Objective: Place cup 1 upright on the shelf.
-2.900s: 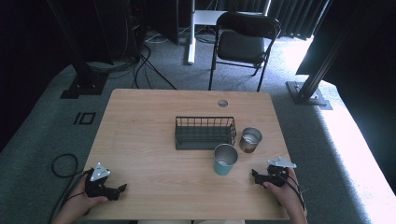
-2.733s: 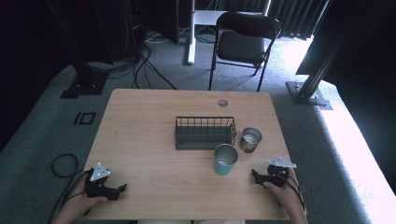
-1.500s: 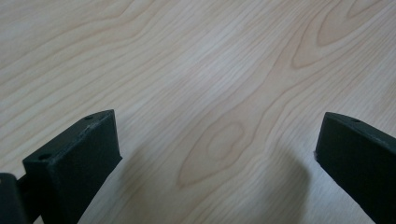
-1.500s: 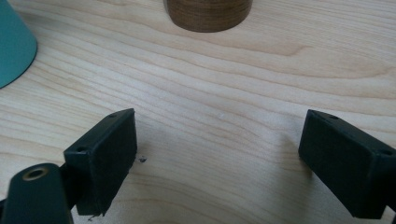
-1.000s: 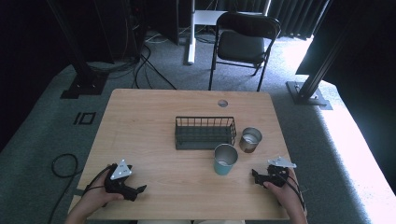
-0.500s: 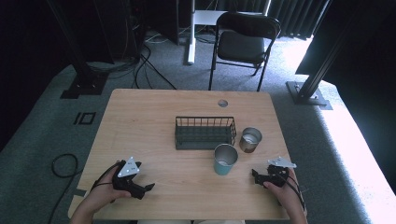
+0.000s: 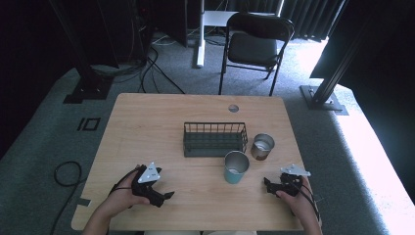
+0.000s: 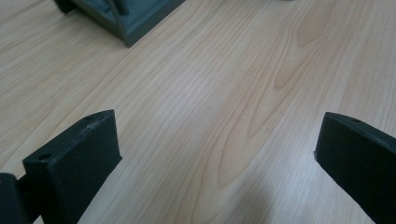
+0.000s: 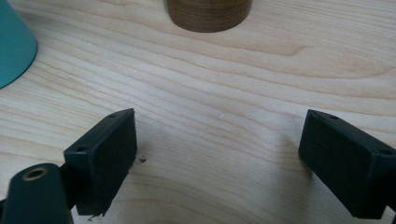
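Dim room, grey carpet, a black folding chair [image 7: 258,45] behind a pale wooden table [image 7: 147,127]. At the table's middle stands a dark wire basket [image 7: 214,138]; just in front of it to the right stands a teal tumbler with a metal rim [image 7: 236,167], with a brown metal-rimmed cup [image 7: 263,146] beside it. The left gripper [image 7: 164,197] hovers near the front edge, jaws spread wide with nothing between them, aimed toward the basket's corner [image 8: 130,23]. The right gripper [image 7: 268,184] rests low, jaws equally wide, empty, facing the brown cup [image 9: 208,14] with the tumbler [image 9: 14,46] off to its side. Judgement: the approach is only starting. Best to keep jaws open, come in level, and straddle the tumbler below its rim without nudging the cup.
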The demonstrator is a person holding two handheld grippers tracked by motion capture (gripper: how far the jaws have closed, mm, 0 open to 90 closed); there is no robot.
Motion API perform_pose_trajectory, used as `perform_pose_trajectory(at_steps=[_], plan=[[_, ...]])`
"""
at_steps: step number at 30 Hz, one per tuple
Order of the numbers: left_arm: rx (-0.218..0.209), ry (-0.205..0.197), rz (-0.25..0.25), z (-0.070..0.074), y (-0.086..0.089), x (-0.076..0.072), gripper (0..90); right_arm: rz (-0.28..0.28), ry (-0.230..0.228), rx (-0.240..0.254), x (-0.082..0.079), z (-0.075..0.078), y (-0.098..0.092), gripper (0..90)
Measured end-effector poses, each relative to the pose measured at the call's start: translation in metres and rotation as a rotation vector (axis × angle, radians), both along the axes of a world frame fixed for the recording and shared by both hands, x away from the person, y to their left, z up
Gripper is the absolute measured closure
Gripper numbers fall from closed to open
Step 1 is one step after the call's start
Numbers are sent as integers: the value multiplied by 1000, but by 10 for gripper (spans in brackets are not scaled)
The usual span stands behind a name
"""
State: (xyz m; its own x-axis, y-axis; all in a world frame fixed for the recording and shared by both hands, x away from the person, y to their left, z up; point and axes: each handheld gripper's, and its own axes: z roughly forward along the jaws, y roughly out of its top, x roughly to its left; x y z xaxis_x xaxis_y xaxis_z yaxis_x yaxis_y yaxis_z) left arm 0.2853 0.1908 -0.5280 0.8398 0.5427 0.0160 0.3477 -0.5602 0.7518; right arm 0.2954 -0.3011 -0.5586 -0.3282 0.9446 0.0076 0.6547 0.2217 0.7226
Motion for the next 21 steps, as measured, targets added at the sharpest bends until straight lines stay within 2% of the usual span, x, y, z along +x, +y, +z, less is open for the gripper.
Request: perform_pose_trajectory(at_steps=[15,18,21], plan=[[-13,-27,-78,12,-32,9,5,0,0,0,0,0,0,110],[-15,-36,-108,15,-41,11,5,0,0,1,0,0,0,110],[-23,-36,-111,16,-45,12,5,0,0,1,0,0,0,111]])
